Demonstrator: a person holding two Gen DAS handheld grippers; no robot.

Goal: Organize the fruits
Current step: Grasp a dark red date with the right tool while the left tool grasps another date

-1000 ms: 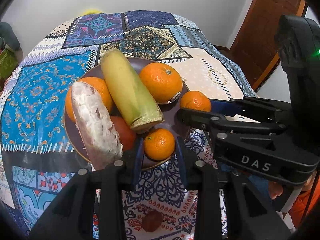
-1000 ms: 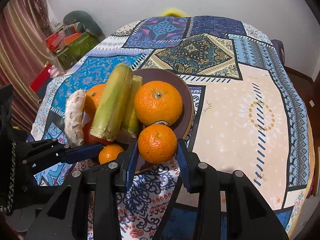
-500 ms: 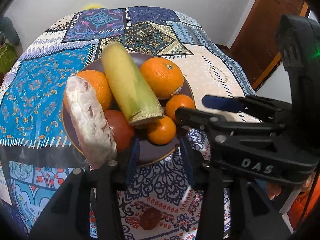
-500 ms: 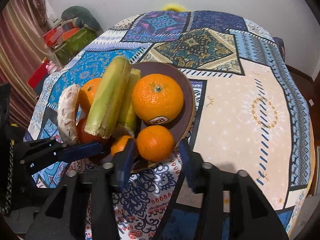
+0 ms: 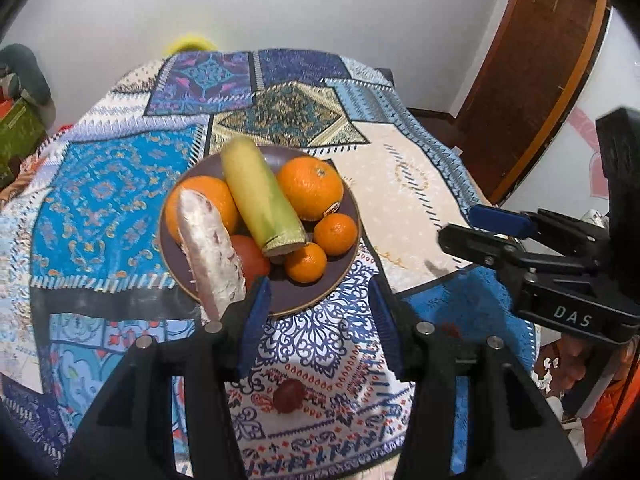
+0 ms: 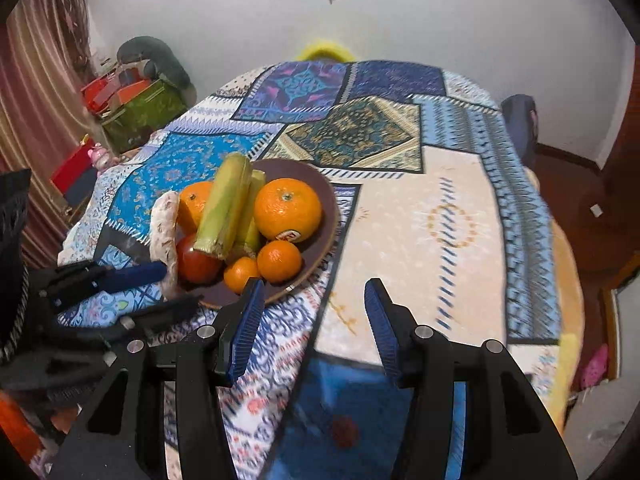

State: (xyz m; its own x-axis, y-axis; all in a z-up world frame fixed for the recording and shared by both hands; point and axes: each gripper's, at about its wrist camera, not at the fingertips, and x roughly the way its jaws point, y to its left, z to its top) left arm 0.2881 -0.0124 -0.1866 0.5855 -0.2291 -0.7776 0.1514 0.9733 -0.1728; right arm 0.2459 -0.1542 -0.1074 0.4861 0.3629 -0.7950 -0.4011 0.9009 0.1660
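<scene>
Both grippers hang above the near edge of the worktop [image 6: 448, 216], which is covered by a patchwork cloth. The left gripper [image 5: 320, 320] has its fingers [image 5: 254, 322] spread wide and released, nothing between them. Just below and between them on the cloth lies a small dark red fruit [image 5: 289, 395]. The right gripper [image 6: 314, 320] is likewise spread apart and empty, with bare cloth under its gap.

Just ahead of the left gripper's fingers, and ahead and to the left of the right gripper's fingers, sits the brown plate [image 5: 320, 292]. Its near rim is partly hidden by the left finger in both views. Nearest on the plate are two small mandarins [image 5: 306, 262] touching each other, a red tomato [image 5: 252, 258] beside them, and a pale rough root [image 5: 210, 250] that overhangs the near-left rim. Behind these, a green-yellow stalk [image 5: 260, 196] lies across the pile, tilted, between two large oranges [image 5: 310, 188].

In the left wrist view the right gripper shows well to the right of the plate.
</scene>
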